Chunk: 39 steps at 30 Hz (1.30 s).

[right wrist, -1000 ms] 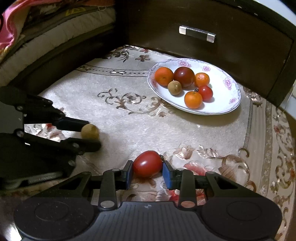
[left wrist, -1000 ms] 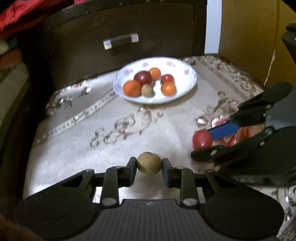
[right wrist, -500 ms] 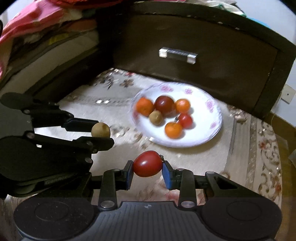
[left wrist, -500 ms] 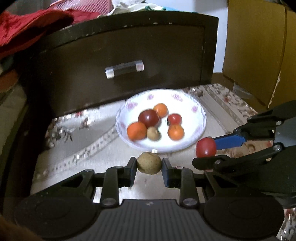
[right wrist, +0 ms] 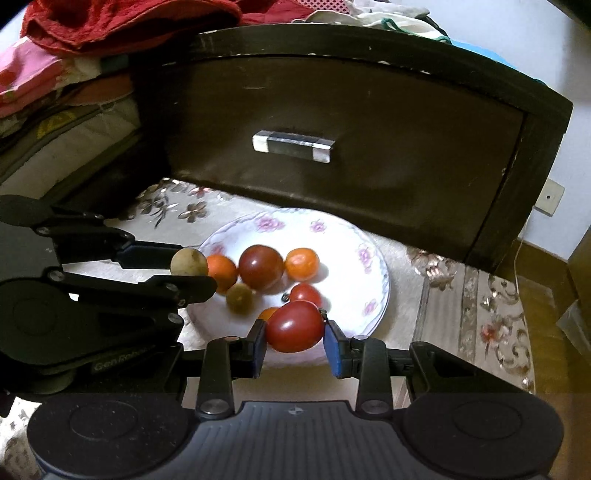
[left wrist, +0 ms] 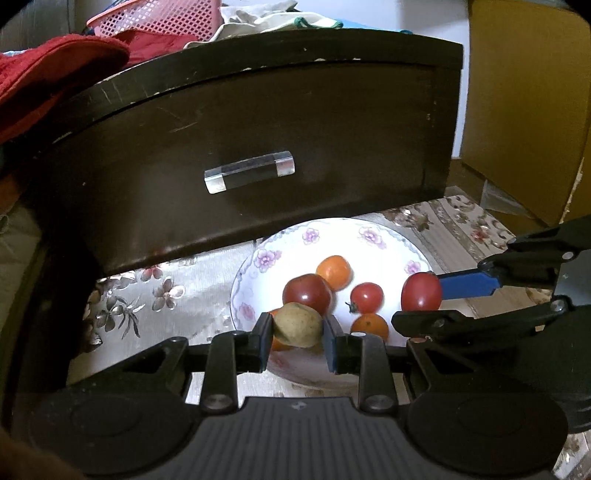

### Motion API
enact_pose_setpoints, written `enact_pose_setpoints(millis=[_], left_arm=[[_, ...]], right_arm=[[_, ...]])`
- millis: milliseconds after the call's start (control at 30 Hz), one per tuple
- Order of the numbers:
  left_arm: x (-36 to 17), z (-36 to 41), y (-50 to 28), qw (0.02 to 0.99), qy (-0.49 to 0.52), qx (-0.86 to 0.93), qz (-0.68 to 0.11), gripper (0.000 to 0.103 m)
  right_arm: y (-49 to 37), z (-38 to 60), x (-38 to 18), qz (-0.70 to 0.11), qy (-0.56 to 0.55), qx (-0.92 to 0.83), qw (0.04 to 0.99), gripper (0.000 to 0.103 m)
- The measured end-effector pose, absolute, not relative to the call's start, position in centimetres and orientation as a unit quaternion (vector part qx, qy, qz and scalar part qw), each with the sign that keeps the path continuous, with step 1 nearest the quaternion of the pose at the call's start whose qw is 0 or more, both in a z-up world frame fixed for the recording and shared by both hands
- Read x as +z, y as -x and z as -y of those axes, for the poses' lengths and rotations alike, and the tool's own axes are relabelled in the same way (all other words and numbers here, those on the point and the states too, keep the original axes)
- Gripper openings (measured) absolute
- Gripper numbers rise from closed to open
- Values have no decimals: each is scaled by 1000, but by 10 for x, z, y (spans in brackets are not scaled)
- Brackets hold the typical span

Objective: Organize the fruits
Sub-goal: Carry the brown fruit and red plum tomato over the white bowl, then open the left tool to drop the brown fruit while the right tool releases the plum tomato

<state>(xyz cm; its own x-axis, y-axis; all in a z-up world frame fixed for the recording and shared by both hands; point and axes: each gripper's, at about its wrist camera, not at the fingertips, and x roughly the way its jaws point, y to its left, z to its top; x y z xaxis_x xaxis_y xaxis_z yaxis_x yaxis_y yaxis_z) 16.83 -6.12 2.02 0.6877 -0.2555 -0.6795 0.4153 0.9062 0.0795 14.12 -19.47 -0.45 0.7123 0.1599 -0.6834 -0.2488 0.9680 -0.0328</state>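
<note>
My left gripper (left wrist: 297, 330) is shut on a small tan round fruit (left wrist: 297, 329), hanging over the near left part of the white flowered plate (left wrist: 310, 236). My right gripper (right wrist: 294, 330) is shut on a red tomato (right wrist: 294, 326), above the plate's (right wrist: 347, 236) near rim. The plate holds a dark red fruit (right wrist: 260, 266), two oranges (right wrist: 302, 263), a small red tomato (right wrist: 305, 293) and a small brown fruit (right wrist: 239, 299). In the left wrist view the right gripper (left wrist: 421, 298) shows at the right with its tomato (left wrist: 421, 296). The right wrist view has the left gripper (right wrist: 189, 264) at the left.
A dark wooden drawer front (left wrist: 258, 122) with a clear handle (left wrist: 249, 176) rises right behind the plate. Red cloth (left wrist: 55, 70) and a pink basket (left wrist: 159, 18) lie on top. The plate rests on a patterned beige cloth (right wrist: 491, 295). A brown cardboard box (left wrist: 524, 92) stands at the right.
Both grippers, each still holding its fruit, have moved forward from the open cloth to above the plate. The drawer front now looms much closer.
</note>
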Motion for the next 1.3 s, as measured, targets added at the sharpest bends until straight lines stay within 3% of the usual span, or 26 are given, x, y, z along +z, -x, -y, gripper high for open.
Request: enact_pose_setpoints(millis=[1300], left_arm=[[-3, 76, -196, 912, -122, -169, -354, 33]], right_arm=[[-179, 202, -28, -365, 77, 85, 924, 30]])
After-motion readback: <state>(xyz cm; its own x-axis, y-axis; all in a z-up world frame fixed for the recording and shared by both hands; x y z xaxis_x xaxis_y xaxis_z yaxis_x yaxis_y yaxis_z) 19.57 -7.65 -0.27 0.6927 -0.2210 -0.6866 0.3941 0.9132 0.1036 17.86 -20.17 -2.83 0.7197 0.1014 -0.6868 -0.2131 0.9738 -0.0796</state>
